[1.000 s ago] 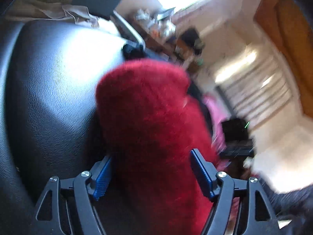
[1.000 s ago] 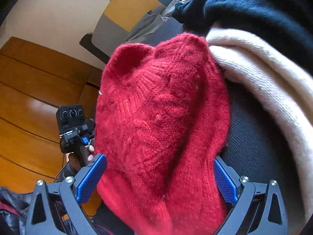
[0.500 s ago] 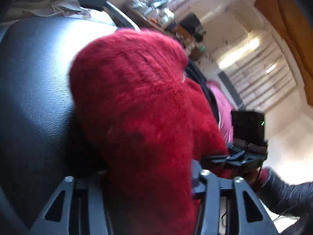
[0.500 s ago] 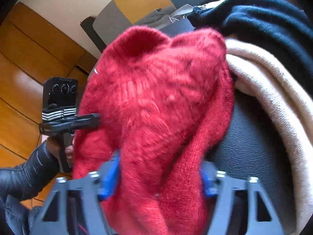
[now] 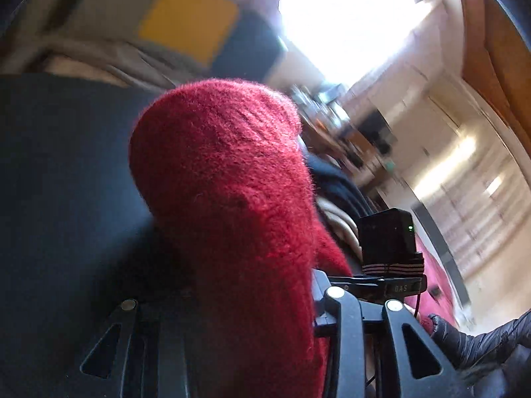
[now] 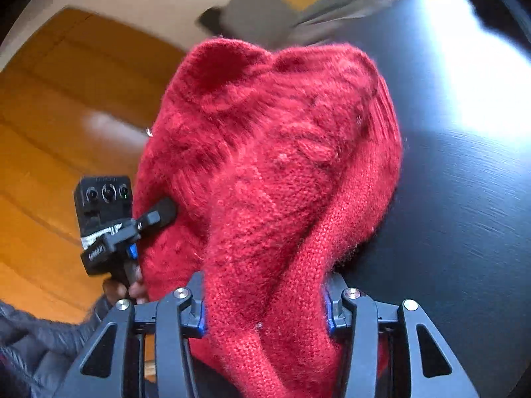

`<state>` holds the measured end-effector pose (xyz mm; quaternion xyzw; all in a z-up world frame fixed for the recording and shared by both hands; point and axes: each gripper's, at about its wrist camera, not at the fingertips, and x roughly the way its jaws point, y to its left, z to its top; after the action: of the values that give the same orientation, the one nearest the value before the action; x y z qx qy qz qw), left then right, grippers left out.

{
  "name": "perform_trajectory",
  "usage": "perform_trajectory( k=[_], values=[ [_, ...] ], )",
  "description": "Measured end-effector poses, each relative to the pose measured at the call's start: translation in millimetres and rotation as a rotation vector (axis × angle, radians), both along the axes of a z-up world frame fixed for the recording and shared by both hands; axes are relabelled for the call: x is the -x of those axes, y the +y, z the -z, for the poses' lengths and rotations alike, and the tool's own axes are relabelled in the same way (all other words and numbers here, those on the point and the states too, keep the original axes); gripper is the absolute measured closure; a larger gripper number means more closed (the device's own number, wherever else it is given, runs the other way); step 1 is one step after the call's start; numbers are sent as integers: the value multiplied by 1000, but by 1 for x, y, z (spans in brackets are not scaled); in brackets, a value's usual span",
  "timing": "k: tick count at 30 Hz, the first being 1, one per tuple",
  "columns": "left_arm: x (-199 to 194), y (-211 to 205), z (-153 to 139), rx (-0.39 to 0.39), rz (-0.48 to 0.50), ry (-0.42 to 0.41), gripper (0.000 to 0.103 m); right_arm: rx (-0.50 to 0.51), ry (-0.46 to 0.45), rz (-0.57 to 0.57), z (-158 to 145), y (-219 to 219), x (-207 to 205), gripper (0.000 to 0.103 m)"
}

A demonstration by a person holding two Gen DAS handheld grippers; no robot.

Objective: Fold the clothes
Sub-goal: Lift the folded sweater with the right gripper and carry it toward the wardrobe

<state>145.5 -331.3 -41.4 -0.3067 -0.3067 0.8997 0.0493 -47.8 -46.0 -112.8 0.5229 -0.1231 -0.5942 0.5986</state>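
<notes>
A red fuzzy knitted sweater (image 5: 229, 199) fills the middle of the left wrist view and the right wrist view (image 6: 272, 172), bunched up and lifted over a black leather surface (image 6: 464, 199). My left gripper (image 5: 232, 301) is shut on the sweater; its pads are buried in the wool. My right gripper (image 6: 265, 308) is shut on another part of the sweater, with the blue pads pressed into the knit. The right gripper also shows in the left wrist view (image 5: 388, 275), and the left gripper shows in the right wrist view (image 6: 149, 222), clamped on the sweater's left edge.
The black leather surface (image 5: 59, 182) lies under and left of the sweater. Dark and cream garments (image 5: 338, 199) lie behind it. A grey and yellow cushion (image 6: 265, 3) stands at the back. A wooden floor (image 6: 49, 132) lies to the left.
Both grippers have closed from open onto the red sweater and lifted it. The right view has swung away from the cream and navy garments toward the bare black surface.
</notes>
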Motion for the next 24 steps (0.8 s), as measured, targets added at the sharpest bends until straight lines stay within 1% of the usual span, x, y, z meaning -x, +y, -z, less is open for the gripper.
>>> perform_trajectory(
  k=[4,8,10,12,13,15,16,18,19,20,21,22,23,24],
  values=[
    [-76,-58,-39,76,-221,60,66,78,31,-196,-33,-113,-29,54],
    [-152,-115,-89,178,-438,130,66,159,99,-400,-85,-234,-71,54],
    [-180,-141,-111,222,-523,156,66,193,147,-484,-112,-288,-94,54],
    [-202,-169,-126,243,-613,163,66,208,188,-553,-133,-342,-118,54],
    [-211,-181,-128,242,-656,165,66,215,208,-587,-144,-369,-130,54],
    [-225,-211,-121,213,-737,135,65,204,231,-636,-153,-416,-149,54],
    [-231,-227,-113,187,-778,108,65,178,251,-653,-150,-437,-157,54],
    [-236,-262,-78,99,-843,7,65,109,296,-682,-140,-478,-171,54],
    [-235,-275,-59,91,-877,-58,64,47,328,-683,-125,-498,-176,54],
    [-235,-287,-38,83,-917,-117,60,-11,344,-680,-108,-515,-180,53],
    [-238,-294,-22,53,-930,-116,59,-63,350,-675,-91,-530,-183,50],
    [-241,-295,-17,29,-937,-85,57,-89,323,-667,-76,-539,-181,42],
    [-241,-292,-20,32,-934,-76,56,-76,303,-659,-70,-540,-179,36],
    [-241,-289,-23,36,-931,-66,56,-54,291,-652,-67,-540,-176,36]
  ],
)
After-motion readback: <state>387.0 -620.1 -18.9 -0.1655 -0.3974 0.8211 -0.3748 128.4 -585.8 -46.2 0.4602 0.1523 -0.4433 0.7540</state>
